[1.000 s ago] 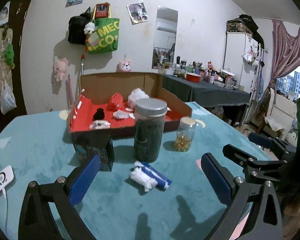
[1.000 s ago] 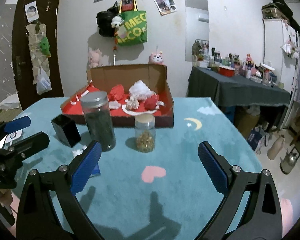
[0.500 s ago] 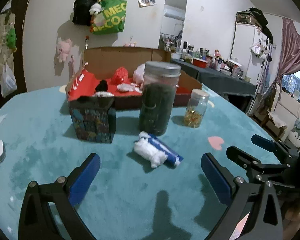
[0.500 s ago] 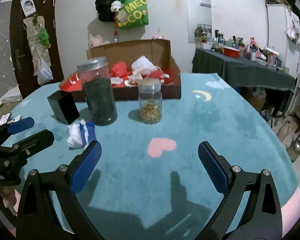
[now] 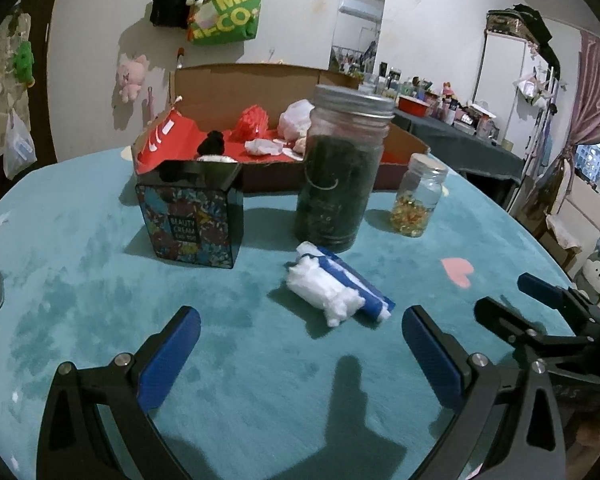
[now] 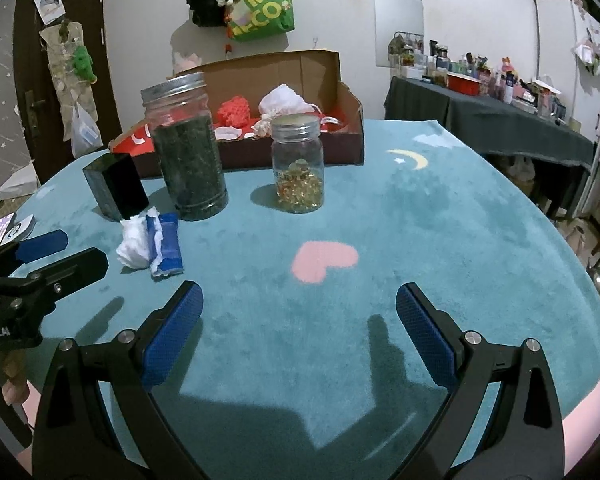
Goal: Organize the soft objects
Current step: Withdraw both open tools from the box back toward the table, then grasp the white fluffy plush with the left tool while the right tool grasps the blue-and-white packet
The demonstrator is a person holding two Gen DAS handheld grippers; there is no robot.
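A white cotton wad in a blue-and-white wrapper (image 5: pixel 336 286) lies on the teal table cloth, just ahead of my open, empty left gripper (image 5: pixel 300 354); it also shows in the right wrist view (image 6: pixel 150 242). My right gripper (image 6: pixel 298 334) is open and empty over bare cloth, to the right of the wad. An open cardboard box with a red lining (image 5: pixel 204 88) stands at the back and holds soft items: a red knit piece (image 5: pixel 252 122), a white pouch (image 5: pixel 294 120) and a black pompom (image 5: pixel 212 142).
A tall jar of dark stuff (image 5: pixel 342 172), a small jar of yellow capsules (image 5: pixel 418 196) and a black patterned box (image 5: pixel 192 216) stand between the wad and the cardboard box. A phone and a white device (image 6: pixel 8 232) lie at the left edge.
Both grippers have moved forward and lower toward the table. The cotton wad, jars and black box now sit closer and larger in both views. Both jaws stay open.
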